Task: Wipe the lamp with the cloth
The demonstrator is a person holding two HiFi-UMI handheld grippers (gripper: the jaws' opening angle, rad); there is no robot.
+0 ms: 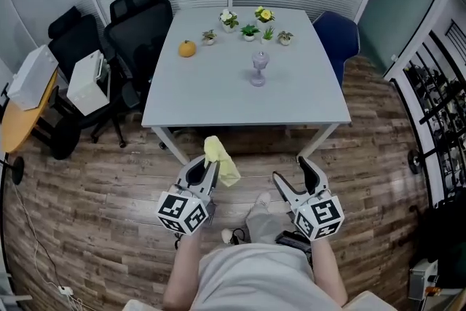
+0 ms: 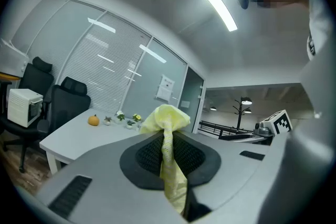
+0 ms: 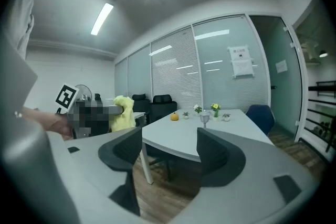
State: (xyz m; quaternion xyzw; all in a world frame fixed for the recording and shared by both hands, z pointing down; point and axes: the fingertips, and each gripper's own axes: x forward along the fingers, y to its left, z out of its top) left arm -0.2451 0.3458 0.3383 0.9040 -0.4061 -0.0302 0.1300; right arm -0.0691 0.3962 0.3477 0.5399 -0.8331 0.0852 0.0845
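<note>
A small clear-purple lamp (image 1: 259, 68) stands on the grey table (image 1: 218, 95), right of its middle; the right gripper view shows the lamp (image 3: 205, 120) far off. My left gripper (image 1: 207, 169) is shut on a yellow cloth (image 1: 221, 161), held in front of the table's near edge. In the left gripper view the cloth (image 2: 167, 150) hangs pinched between the dark pads and bunches above them. My right gripper (image 1: 298, 175) stands open beside it, with nothing between its jaws (image 3: 170, 152). Both are well short of the lamp.
An orange (image 1: 187, 48) and several small potted plants (image 1: 250, 30) sit at the table's far side. Black office chairs (image 1: 138, 29) stand to the left, a blue chair (image 1: 337, 36) at the right. A white appliance (image 1: 89, 82) rests on a chair. The floor is wood.
</note>
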